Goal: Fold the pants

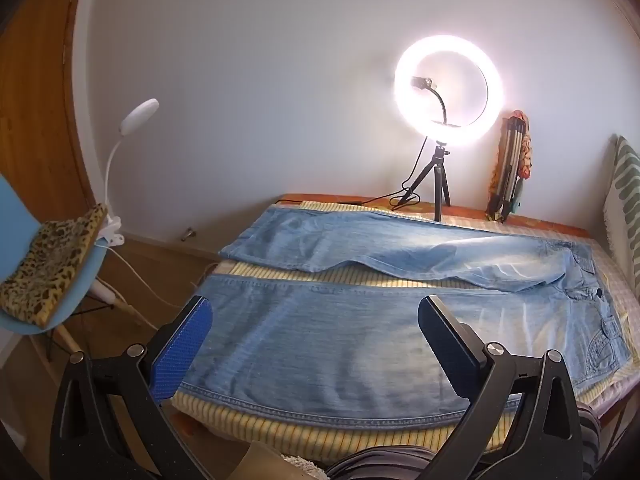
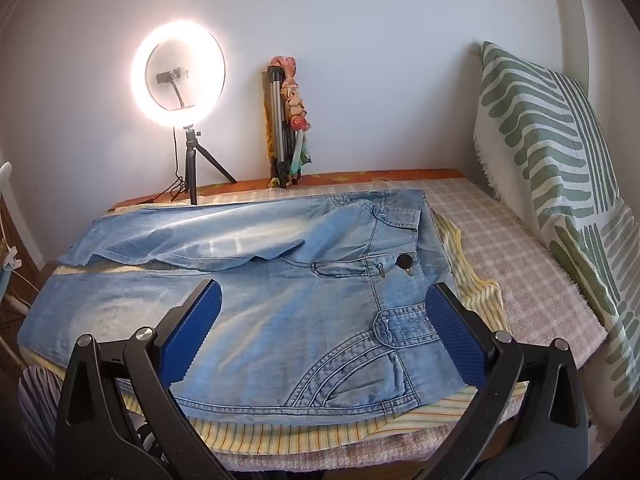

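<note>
The jeans (image 2: 280,320) lie spread flat on the bed (image 2: 520,264), unfolded. Both tools, left (image 1: 316,320) and right (image 2: 324,308), hover wide and empty. Every fold remains.

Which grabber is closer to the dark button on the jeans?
Right. The right gripper hangs open over the waist end of the jeans, just in front of the dark button. The left gripper is open over the leg, with the button far to its right.

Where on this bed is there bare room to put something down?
Free: the checked cover between the jeans waistband and the green-striped pillow. Crowded: the back edge by the wall, with the ring light and folded tripod.
</note>
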Action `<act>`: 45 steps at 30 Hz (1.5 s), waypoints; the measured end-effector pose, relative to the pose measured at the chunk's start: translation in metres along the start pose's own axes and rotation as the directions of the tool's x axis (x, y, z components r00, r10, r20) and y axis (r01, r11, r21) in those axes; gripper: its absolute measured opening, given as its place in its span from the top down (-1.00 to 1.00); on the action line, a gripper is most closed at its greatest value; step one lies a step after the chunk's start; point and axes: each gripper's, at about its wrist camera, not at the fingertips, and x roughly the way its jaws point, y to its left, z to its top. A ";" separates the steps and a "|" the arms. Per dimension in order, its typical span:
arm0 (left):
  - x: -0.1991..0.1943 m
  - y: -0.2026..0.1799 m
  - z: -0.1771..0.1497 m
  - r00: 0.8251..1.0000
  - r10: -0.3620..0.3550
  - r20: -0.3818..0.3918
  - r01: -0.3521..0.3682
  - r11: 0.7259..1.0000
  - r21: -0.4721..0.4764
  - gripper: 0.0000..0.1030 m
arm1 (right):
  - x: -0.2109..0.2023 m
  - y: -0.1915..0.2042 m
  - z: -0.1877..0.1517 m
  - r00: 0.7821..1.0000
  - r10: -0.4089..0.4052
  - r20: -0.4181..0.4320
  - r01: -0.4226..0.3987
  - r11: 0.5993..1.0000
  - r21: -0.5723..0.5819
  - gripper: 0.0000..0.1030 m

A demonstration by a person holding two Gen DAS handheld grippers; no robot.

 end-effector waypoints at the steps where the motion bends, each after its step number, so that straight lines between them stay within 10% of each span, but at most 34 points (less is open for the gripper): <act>1: 0.000 0.000 0.000 1.000 -0.002 -0.001 0.002 1.000 -0.001 -0.99 | 0.000 0.000 0.000 1.000 0.000 -0.002 0.000 1.000 -0.001 -1.00; 45: -0.009 -0.001 0.008 0.999 -0.004 0.042 0.004 1.000 0.005 -0.99 | 0.000 0.002 -0.002 1.000 0.003 -0.003 -0.003 1.000 0.002 -1.00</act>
